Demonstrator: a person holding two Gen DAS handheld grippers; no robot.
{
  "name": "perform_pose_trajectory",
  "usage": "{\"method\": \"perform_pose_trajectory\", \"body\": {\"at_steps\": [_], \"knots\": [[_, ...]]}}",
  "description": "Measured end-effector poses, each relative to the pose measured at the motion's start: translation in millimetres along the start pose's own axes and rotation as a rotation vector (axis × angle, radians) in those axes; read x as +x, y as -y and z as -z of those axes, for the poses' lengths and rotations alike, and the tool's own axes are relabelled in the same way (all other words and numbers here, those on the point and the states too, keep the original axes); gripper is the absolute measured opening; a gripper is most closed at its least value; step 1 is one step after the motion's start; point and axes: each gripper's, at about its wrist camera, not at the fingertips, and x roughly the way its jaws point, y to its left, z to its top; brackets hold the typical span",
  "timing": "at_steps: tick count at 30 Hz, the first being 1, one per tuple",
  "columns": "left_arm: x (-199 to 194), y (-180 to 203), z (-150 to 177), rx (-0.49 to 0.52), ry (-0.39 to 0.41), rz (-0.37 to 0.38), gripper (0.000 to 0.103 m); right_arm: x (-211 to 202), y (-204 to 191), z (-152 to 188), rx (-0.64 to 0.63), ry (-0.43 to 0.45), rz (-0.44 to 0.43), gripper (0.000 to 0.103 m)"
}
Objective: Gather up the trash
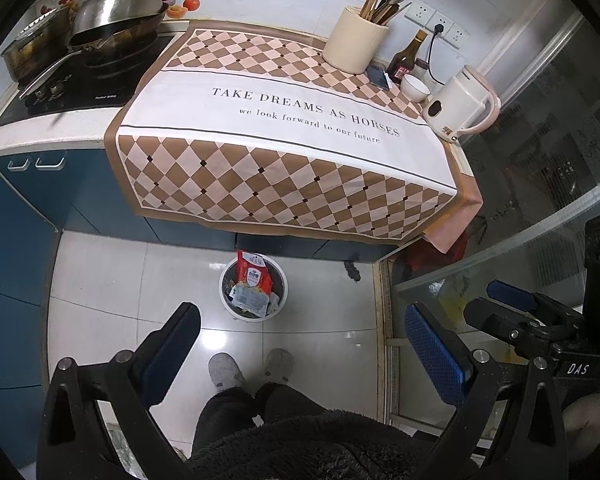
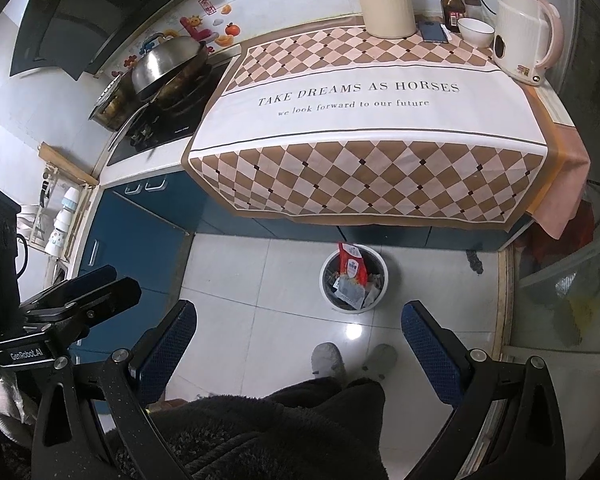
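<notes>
Left gripper (image 1: 300, 354) and right gripper (image 2: 298, 350) hung above the floor, jaws apart, empty. Beyond them the trash bin (image 1: 253, 290) stood below the tabletop (image 1: 288, 120) edge, wrappers apparently overfilling it. Approach should be vertical, gripping the rim, avoiding spillage.

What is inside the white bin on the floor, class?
The white bin holds a red snack packet standing above the rim, with pale printed wrappers below it. Anything deeper is covered by these.
</notes>
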Motion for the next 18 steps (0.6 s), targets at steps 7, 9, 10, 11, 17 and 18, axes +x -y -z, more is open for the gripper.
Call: {"method": "perform_pose_trajectory", "body": {"at_steps": [7,9,10,11,17,18], "knots": [[0.6,3.1,-1.1,-0.001,-0.002,0.004,0.103,-2.0,4.2,-1.4,0.0,-0.002,-0.003,0.103],[0.6,2.5,-1.4,-0.001,-0.002,0.006,0.103,-0.9,2.4,-0.8,0.003,-0.003,-0.003,0.103],[1.3,3.4,-1.4,-0.002,-0.003,0.006,0.103,-0.5,1.7,0.1,0.002,-0.005,-0.002,0.103],[0.9,2.4,-1.4,-0.002,-0.003,0.006,0.103,0.3,1.2,0.4,0.005,-0.006,-0.003,0.103],[0.9,4.0,-0.8,-0.002,-0.004,0.008,0.103,2.1,-0.9,0.3,0.008,-0.007,0.0,0.103],[1.0,5.2,-0.5,-0.002,-0.003,0.009,0.103,2.8,-1.4,0.7,0.01,-0.008,0.0,0.103]]}}
